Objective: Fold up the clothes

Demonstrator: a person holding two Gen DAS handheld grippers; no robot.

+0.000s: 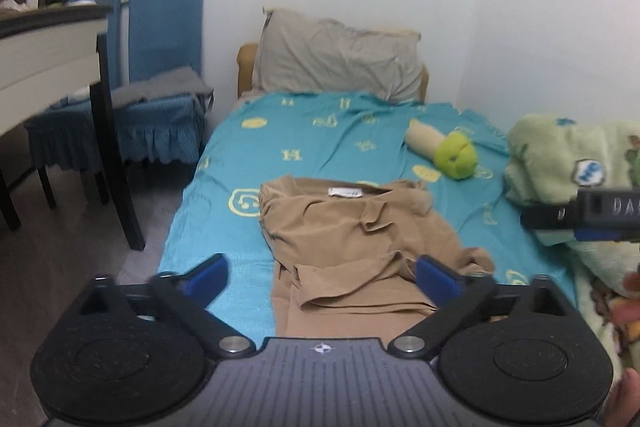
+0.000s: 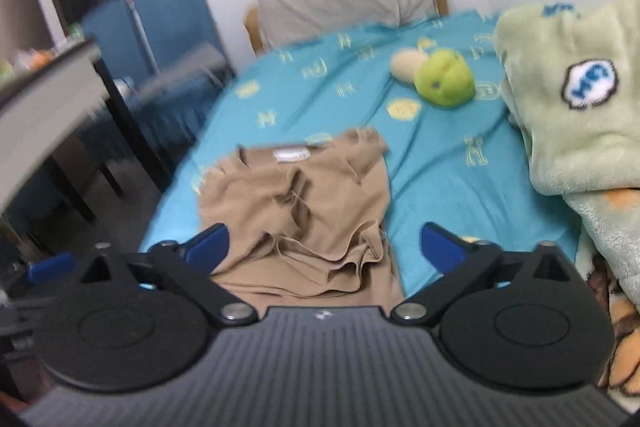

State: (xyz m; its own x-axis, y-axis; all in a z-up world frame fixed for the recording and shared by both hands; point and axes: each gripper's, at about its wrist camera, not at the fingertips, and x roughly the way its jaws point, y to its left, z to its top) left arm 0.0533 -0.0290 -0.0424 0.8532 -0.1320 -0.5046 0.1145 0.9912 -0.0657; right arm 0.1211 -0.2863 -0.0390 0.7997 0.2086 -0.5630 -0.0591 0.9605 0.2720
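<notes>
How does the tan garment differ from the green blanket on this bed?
The tan garment is thin, plain fabric; the green blanket is thick, fleecy and printed. The garment lies low and rumpled mid-bed on the teal sheet, while the blanket is heaped high at the right edge. The garment shows a white neck label; the blanket a blue-and-white patch. Neither is gripped.

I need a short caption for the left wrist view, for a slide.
Open left gripper above a crumpled tan garment on a teal bedsheet, with a green plush toy behind.
</notes>
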